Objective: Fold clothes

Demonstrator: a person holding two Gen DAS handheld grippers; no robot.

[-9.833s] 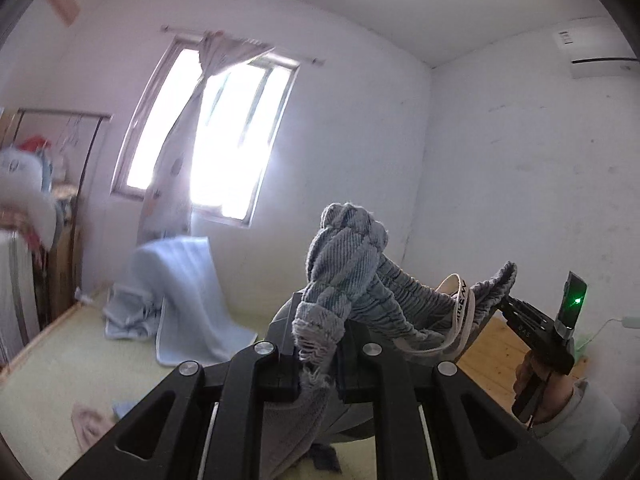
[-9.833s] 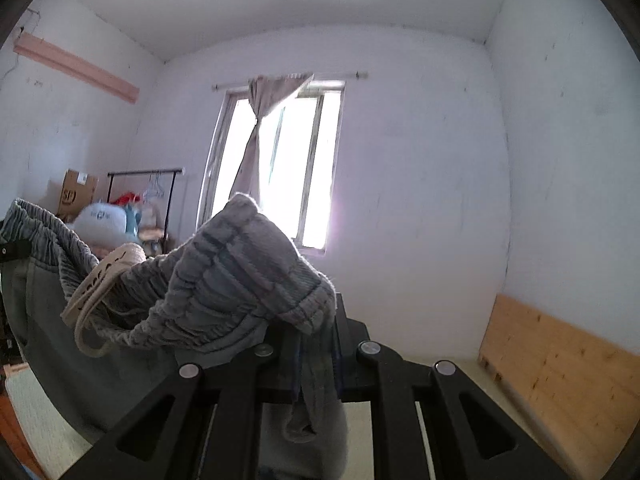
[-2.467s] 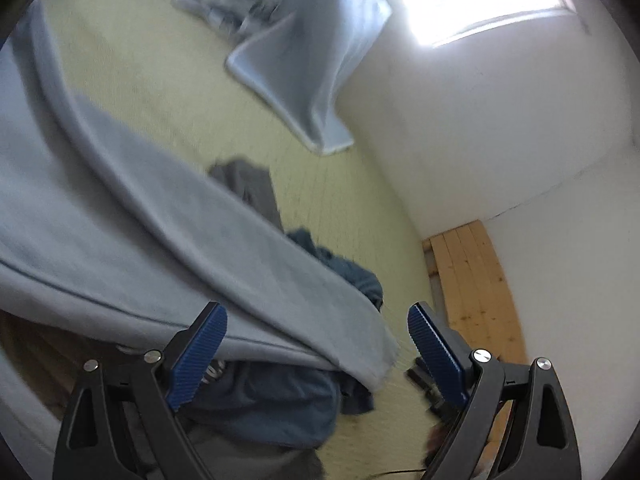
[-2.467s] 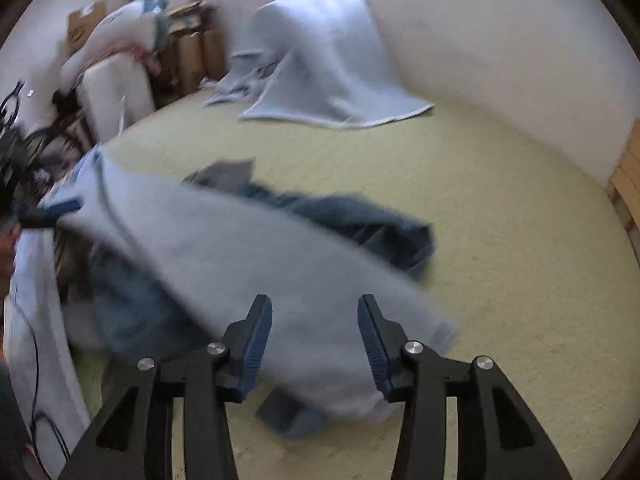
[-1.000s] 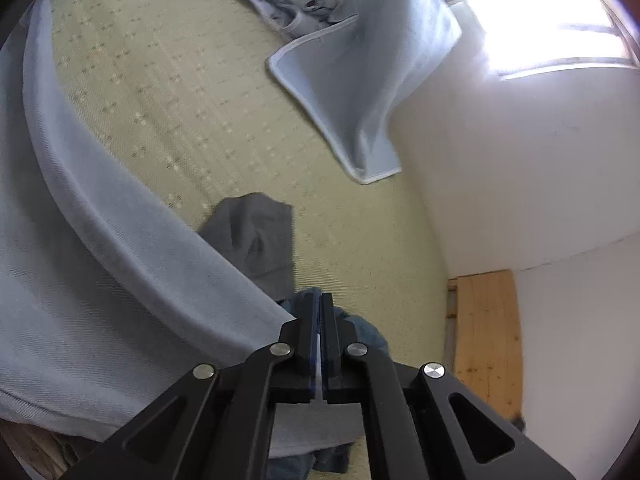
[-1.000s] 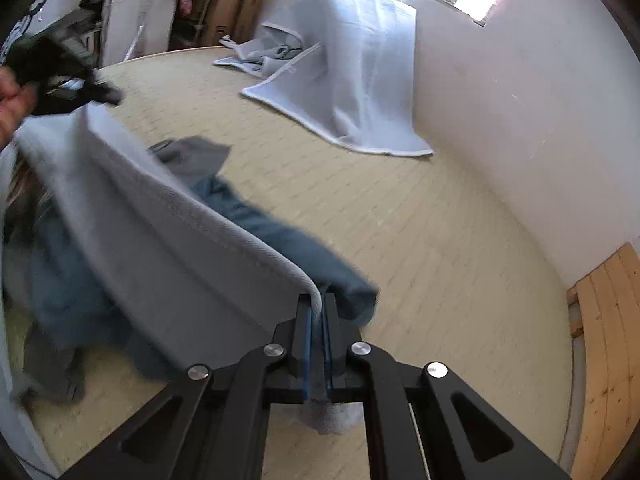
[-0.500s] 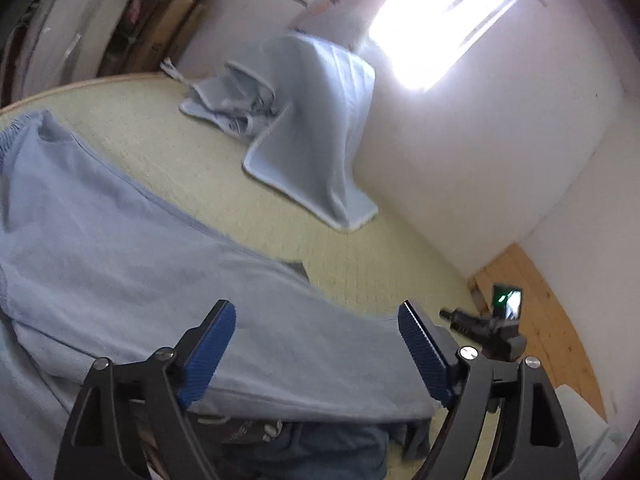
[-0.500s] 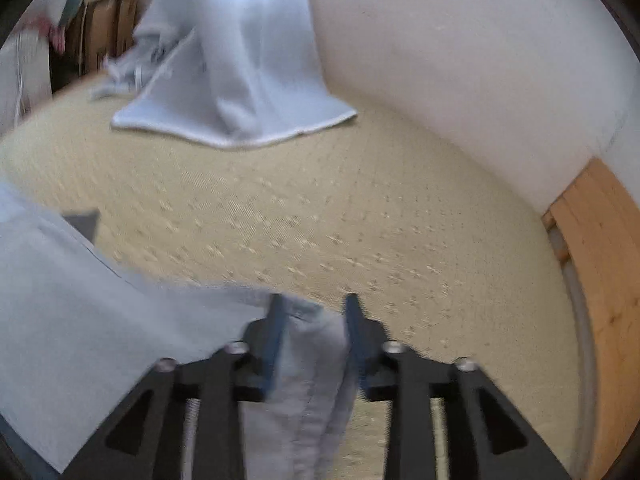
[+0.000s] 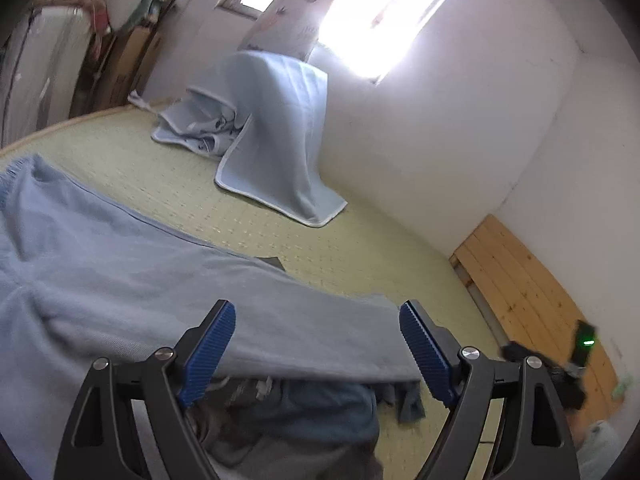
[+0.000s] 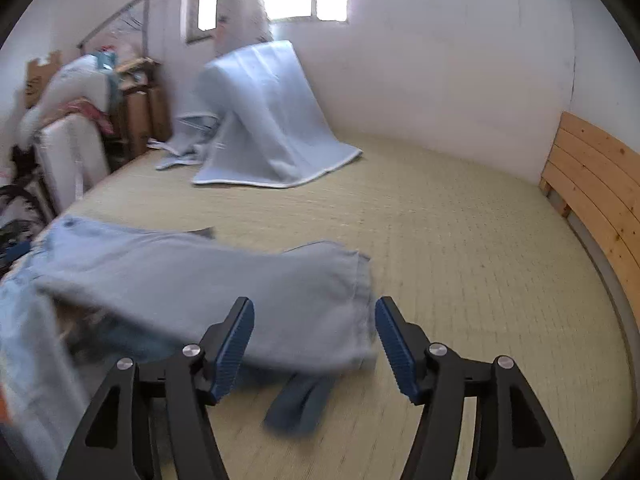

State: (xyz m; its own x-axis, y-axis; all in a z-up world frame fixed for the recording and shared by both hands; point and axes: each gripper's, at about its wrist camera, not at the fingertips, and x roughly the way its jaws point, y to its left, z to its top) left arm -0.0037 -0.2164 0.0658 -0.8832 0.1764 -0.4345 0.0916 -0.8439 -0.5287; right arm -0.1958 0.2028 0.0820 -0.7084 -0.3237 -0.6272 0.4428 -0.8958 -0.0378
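I see the light-blue trousers (image 10: 208,280) lying across the dark clothes pile (image 9: 304,412) on the bed mat (image 10: 460,240), long axis left-right, hem just ahead of my right gripper (image 10: 314,340); its jaws have just been opening and hold nothing, like my left gripper (image 9: 316,348).

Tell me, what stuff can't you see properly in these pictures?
- Dark blue clothes: mostly hidden under the light blue trousers, left wrist view.
- Trousers' far end: blurred and cut off by the edge, right wrist view.
- Thing under the blue blanket: fully covered.
- Right gripper: small, blurred in left view.
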